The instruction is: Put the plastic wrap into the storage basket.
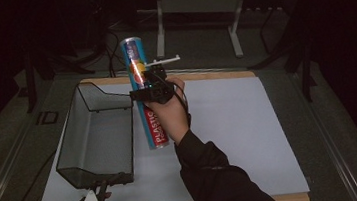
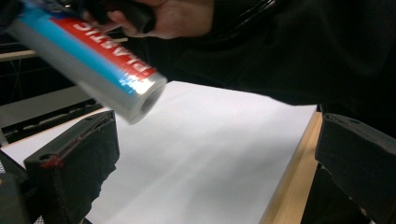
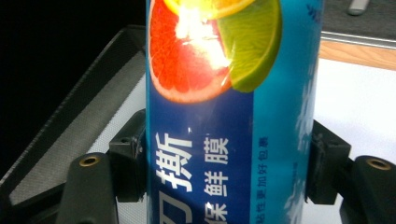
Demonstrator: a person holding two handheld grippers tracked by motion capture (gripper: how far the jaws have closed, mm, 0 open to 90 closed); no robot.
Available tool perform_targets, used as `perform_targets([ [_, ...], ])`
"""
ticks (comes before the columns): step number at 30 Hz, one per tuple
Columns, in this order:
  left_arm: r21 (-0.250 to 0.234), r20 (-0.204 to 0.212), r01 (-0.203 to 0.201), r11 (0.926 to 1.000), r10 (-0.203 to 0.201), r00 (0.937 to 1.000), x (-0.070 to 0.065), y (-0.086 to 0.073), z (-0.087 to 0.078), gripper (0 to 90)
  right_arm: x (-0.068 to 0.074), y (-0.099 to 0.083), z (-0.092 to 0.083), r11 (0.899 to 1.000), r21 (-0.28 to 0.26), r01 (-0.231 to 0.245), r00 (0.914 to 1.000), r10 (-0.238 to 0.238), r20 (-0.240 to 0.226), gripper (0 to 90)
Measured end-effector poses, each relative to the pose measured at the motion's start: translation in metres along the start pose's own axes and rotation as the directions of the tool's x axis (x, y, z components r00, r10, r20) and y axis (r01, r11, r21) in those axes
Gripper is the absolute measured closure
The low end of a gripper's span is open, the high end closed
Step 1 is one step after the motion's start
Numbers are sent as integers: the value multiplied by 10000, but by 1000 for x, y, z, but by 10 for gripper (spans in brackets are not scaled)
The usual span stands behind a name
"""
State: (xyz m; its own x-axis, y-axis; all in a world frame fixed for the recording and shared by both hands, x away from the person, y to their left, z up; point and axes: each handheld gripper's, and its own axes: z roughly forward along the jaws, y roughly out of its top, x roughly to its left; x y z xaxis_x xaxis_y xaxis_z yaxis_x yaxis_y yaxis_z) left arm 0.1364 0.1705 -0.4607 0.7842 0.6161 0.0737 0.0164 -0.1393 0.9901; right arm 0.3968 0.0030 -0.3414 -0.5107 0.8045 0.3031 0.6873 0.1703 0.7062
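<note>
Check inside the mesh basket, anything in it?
The mesh basket looks empty: its bare dark bottom shows. The near wall hides the front corner. The plastic wrap roll is outside, held in the right tool.

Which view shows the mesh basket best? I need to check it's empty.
The high view: the whole mesh basket shows from above, its inside bare. The right gripper view catches one mesh wall behind the plastic wrap roll. The left gripper view gives nothing I can identify as the basket.

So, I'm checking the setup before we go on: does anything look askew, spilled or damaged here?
Nothing stands out. The plastic wrap roll is tilted, but only because the right gripper holds it in the air beside the mesh basket, which sits upright on the white mat. No spill or damage shows.
</note>
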Motion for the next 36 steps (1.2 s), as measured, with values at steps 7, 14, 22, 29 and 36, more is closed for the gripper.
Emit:
perform_targets([
  [7,-58,-147,-45,10000,45,9999,-1,0,-2,6,23,4,18,9997,-231,-38,9990,27,-452,316],
  [14,-36,-305,-3,10000,2,9995,-1,0,-4,6,41,4,37,9994,-293,-186,9975,165,-694,315],
  [22,-97,-488,8,10000,-13,9988,0,0,-7,6,59,-5,74,9993,-57,-381,9958,375,-830,316],
  [29,-21,-512,-59,10000,58,9987,-1,-1,-9,6,68,-21,105,9989,233,-416,9978,427,-504,316],
  [36,-38,-495,-44,10000,42,9988,0,-1,-9,6,70,-40,121,9973,647,-332,9991,349,-242,316],
])
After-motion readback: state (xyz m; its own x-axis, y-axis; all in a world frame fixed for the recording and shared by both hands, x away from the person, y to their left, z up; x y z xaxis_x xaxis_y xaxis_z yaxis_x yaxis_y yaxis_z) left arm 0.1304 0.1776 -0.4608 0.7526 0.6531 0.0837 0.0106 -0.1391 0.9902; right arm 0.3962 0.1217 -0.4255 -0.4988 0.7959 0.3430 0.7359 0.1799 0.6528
